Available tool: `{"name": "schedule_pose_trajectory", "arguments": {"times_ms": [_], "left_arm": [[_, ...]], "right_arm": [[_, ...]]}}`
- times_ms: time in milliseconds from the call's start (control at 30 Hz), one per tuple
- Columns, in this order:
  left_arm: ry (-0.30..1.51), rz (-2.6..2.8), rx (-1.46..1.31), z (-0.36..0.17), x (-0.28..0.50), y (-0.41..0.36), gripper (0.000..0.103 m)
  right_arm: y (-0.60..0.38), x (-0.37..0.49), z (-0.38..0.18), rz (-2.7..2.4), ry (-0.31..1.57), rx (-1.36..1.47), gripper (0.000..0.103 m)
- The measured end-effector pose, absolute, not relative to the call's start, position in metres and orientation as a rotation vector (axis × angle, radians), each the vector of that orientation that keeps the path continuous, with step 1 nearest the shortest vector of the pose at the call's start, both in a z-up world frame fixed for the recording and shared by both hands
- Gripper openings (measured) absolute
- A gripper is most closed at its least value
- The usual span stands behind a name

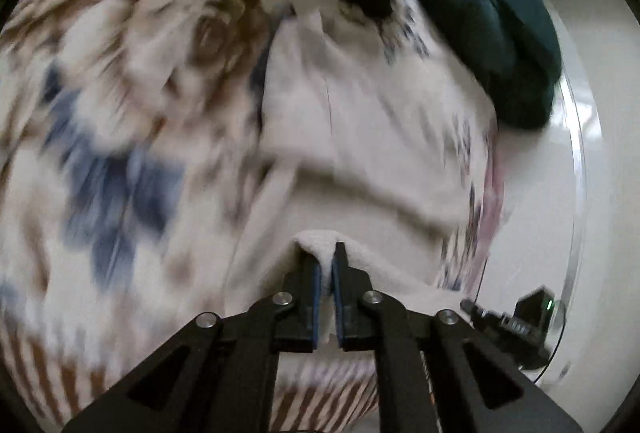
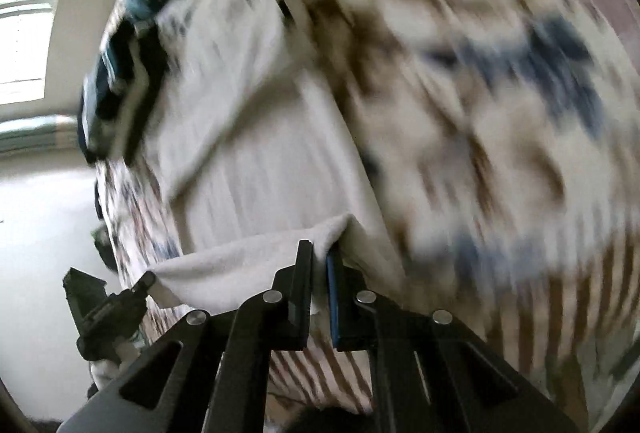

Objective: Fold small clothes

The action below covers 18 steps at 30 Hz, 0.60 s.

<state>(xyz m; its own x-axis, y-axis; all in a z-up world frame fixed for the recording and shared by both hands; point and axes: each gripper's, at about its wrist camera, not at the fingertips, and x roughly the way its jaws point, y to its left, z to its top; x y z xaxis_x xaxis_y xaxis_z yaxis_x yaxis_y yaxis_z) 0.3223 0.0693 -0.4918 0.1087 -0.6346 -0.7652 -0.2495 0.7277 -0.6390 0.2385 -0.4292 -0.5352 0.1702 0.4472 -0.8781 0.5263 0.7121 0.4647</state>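
Both grippers, left gripper [image 1: 325, 265] and right gripper [image 2: 320, 261], are pinching corners of the soft, light white cloth [image 1: 360, 137] at lower centre, so I'm keeping hold there.

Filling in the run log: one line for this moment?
left gripper: shut on white cloth | right gripper: shut on white cloth | surface: patterned bedspread

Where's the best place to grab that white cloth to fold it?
By its near edge corners, coming from the bed's near side. The white cloth lies flat; the left hand-held gripper and right hand-held gripper each pinch a raised corner there.
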Motion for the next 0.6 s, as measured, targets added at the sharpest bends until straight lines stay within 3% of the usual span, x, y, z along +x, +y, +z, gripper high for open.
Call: {"name": "schedule_pose_trajectory", "arguments": {"times_ms": [67,133,167,200,233,367,600], "left_arm": [[1.47,-0.283,-0.879,-0.508,0.353,0.08,0.014],[1.413,-0.25,-0.928,-0.505,0.363,0.094,0.022],[1.381,-0.244,-0.898,-0.498,0.363,0.1,0.027],[1.365,-0.232,-0.853,-0.493,0.36,0.106,0.042],[1.349,-0.216,-0.796,-0.487,0.353,0.109,0.053],[1.35,-0.217,-0.574,-0.479,0.336,0.089,0.054],[1.304,-0.4,0.077,-0.494,0.321,0.008,0.054]], "right_arm": [[-0.442,0.271,-0.549,-0.092,1.427,0.91,0.009],[-0.452,0.286,-0.553,-0.102,1.411,0.945,0.024],[-0.455,0.287,-0.549,-0.112,1.396,0.914,0.045],[-0.454,0.286,-0.545,-0.117,1.386,0.876,0.053],[-0.452,0.284,-0.54,-0.114,1.382,0.825,0.053],[-0.433,0.273,-0.535,-0.112,1.407,0.642,0.053],[-0.377,0.29,-0.535,-0.009,1.433,0.102,0.053]]}}
